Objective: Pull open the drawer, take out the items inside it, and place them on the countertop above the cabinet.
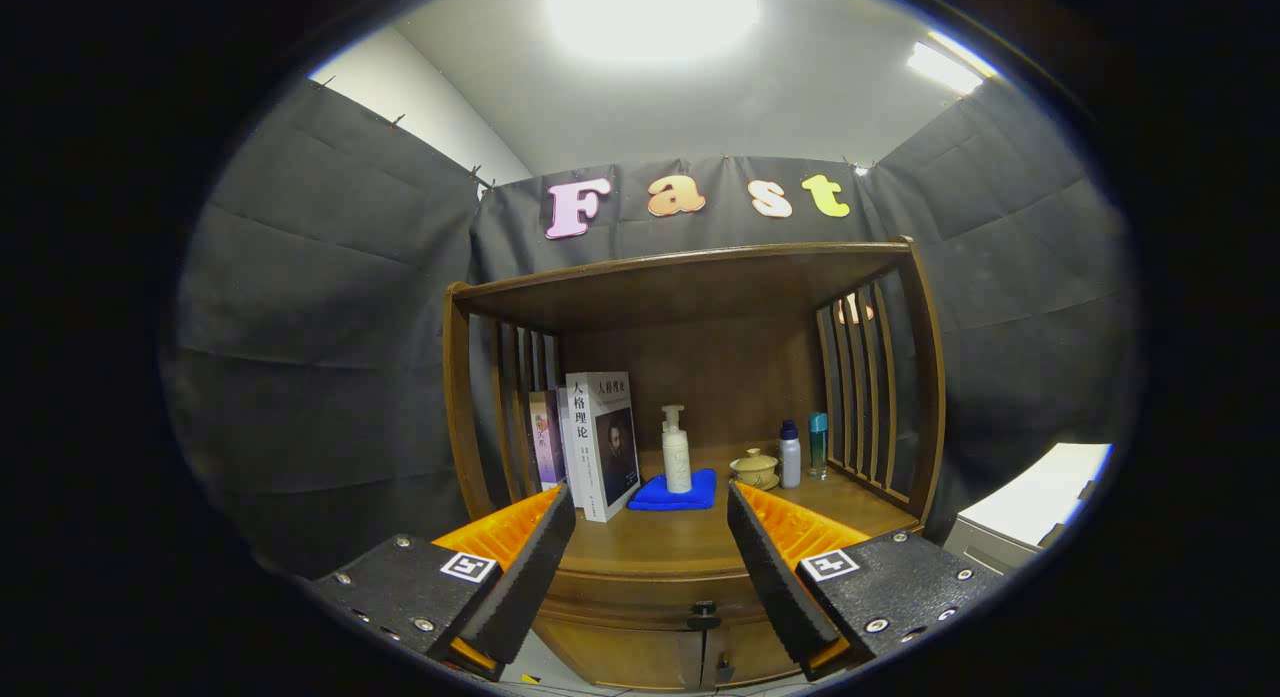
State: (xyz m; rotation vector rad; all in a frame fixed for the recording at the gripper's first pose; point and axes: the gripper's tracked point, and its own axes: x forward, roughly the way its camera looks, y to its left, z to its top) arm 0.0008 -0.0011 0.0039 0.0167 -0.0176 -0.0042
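A brown wooden cabinet point(690, 397) stands ahead of me, with a slatted hutch over its countertop point(650, 547). Below the countertop's front edge runs the drawer front point(640, 602), closed, with a small dark knob point(705, 609) at its middle. My gripper point(650, 507) is open, held level with the countertop and a little in front of it, and there is nothing between its fingers. The knob sits low between the two fingers, beyond them. What lies inside the drawer is hidden.
On the countertop stand several books point(600, 442) at the left, a white pump bottle point(677, 452) on a folded blue cloth point(675, 492), a lidded cup point(755, 467) and two small bottles point(790, 455). A white box point(1030, 507) sits right of the cabinet.
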